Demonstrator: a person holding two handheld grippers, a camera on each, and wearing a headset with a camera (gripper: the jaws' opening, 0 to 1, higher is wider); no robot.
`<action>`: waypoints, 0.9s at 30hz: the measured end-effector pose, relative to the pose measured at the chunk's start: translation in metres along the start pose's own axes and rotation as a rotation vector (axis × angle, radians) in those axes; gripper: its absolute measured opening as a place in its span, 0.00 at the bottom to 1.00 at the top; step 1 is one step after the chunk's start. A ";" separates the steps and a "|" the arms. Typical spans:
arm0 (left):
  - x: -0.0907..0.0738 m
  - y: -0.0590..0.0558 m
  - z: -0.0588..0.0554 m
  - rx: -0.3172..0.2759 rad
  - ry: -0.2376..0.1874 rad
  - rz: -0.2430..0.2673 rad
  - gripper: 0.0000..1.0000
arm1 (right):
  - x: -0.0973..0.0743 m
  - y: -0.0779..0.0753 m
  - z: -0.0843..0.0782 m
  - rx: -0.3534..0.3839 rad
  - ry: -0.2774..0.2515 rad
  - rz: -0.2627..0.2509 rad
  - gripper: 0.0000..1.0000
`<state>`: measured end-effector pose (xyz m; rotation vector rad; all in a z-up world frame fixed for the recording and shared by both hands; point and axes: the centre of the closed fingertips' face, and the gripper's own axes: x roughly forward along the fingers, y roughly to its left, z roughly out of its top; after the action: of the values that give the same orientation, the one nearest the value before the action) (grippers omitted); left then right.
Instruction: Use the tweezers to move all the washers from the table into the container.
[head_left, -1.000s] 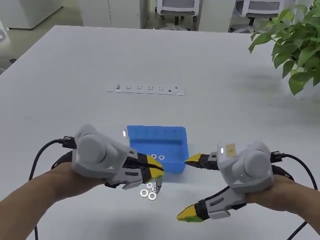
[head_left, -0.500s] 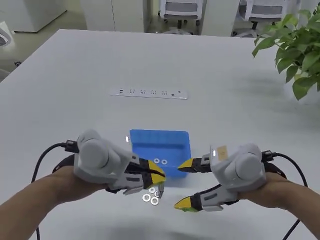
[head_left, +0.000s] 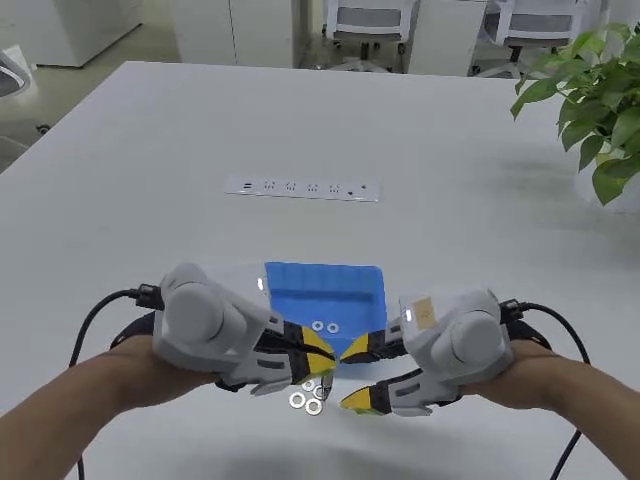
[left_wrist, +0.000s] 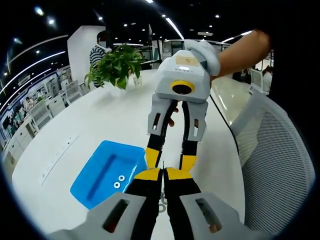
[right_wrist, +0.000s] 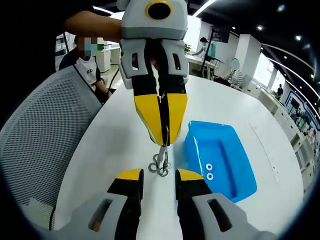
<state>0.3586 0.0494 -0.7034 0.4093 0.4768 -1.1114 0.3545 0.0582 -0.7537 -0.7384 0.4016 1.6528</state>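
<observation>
Left tongs (head_left: 316, 346) clamped on the tweezers (right_wrist: 163, 150), whose tips meet the loose washers (head_left: 306, 399) on the table (head_left: 300, 120). Right tongs (head_left: 353, 377) apart, at 3 o'clock of that pile. Blue container (head_left: 325, 285), at 12 o'clock, holds two washers (head_left: 325, 327).

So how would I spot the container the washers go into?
On the white table, look nearer the person than the white socket strip. There sits a shallow rectangular tray: bright blue, unlike the pale things around it, with two washers inside.
</observation>
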 end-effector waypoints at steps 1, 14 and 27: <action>0.000 0.000 0.000 -0.001 0.000 0.000 0.06 | 0.002 0.000 0.000 -0.005 0.004 0.005 0.26; 0.001 0.001 0.000 0.002 0.002 -0.005 0.06 | 0.016 -0.004 0.003 -0.047 0.016 0.036 0.17; 0.002 0.005 -0.001 0.010 0.008 -0.008 0.06 | 0.021 -0.003 0.002 -0.056 0.030 0.058 0.10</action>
<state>0.3635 0.0500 -0.7049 0.4212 0.4809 -1.1208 0.3551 0.0757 -0.7654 -0.8005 0.4021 1.7148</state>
